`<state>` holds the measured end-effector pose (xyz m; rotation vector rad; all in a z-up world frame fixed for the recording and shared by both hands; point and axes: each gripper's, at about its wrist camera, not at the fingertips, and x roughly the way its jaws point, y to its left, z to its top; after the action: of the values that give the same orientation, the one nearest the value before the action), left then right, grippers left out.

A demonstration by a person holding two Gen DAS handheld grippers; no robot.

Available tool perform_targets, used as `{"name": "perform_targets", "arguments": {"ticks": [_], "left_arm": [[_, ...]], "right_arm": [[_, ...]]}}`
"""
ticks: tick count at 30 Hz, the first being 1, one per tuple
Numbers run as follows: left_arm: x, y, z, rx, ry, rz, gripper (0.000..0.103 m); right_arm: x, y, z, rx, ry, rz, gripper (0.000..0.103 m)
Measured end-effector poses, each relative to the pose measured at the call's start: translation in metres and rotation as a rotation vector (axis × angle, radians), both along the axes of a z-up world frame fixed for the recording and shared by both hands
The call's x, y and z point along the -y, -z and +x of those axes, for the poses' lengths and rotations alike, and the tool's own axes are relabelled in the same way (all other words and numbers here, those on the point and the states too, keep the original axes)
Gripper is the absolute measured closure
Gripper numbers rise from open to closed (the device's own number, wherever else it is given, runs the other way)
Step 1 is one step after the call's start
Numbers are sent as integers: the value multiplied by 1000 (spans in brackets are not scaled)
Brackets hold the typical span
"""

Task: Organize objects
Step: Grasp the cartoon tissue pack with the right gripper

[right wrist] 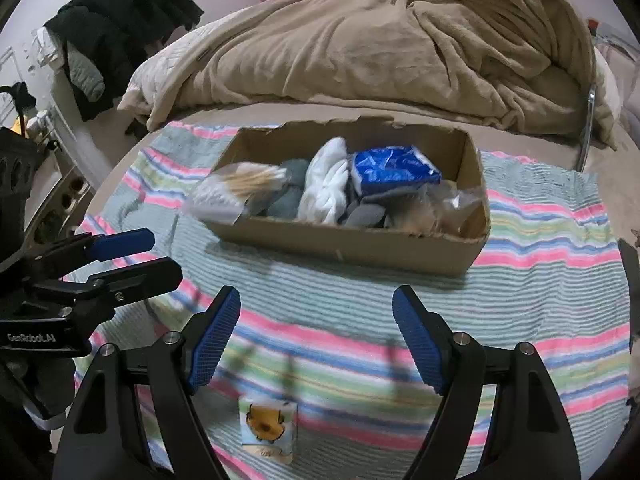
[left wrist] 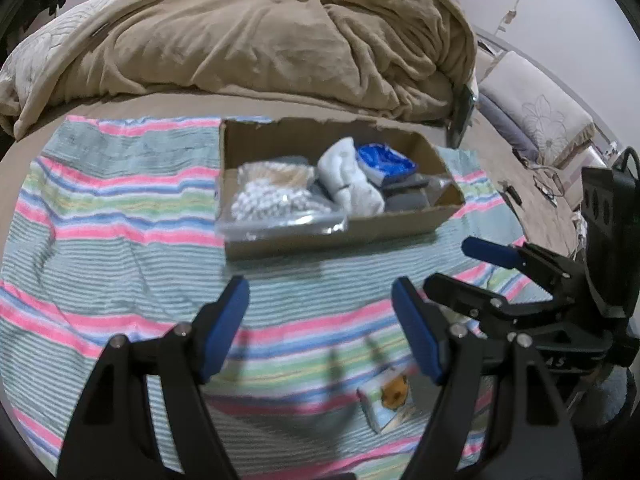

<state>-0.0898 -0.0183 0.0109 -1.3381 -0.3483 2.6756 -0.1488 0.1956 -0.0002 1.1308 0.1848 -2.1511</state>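
A shallow cardboard box [left wrist: 332, 232] [right wrist: 360, 244] sits on a striped towel [left wrist: 120, 208] [right wrist: 540, 240] on the bed. It holds a bag of cotton swabs [left wrist: 276, 196] [right wrist: 240, 188], white cloth [left wrist: 348, 180] [right wrist: 326, 184], a blue packet [left wrist: 386, 160] [right wrist: 394, 170] and grey items. A small pale packet with a yellow animal picture [left wrist: 390, 398] [right wrist: 269, 426] lies on the towel near me. My left gripper [left wrist: 320, 328] [right wrist: 132, 256] is open and empty above the towel. My right gripper [right wrist: 316, 336] [left wrist: 460, 264] is open and empty, just above the small packet.
A rumpled tan blanket [left wrist: 260, 40] [right wrist: 400, 48] is heaped behind the box. Black clothes [right wrist: 120, 20] hang at the far left. A pillow [left wrist: 532, 108] and cables [left wrist: 548, 184] lie at the right of the bed.
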Motion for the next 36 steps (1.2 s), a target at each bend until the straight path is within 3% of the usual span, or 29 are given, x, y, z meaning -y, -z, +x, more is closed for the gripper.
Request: {"name": "perform_targets", "arguments": {"ticks": [21, 31, 36], "left_arm": [[7, 49, 57, 86, -34, 13, 28], [6, 57, 70, 104, -27, 20, 28], [8, 63, 76, 120, -32, 26, 28]], "right_arm": [[7, 51, 61, 92, -86, 87, 22], [10, 75, 70, 142, -101, 140, 22], [11, 91, 74, 172, -113, 184, 39]]}}
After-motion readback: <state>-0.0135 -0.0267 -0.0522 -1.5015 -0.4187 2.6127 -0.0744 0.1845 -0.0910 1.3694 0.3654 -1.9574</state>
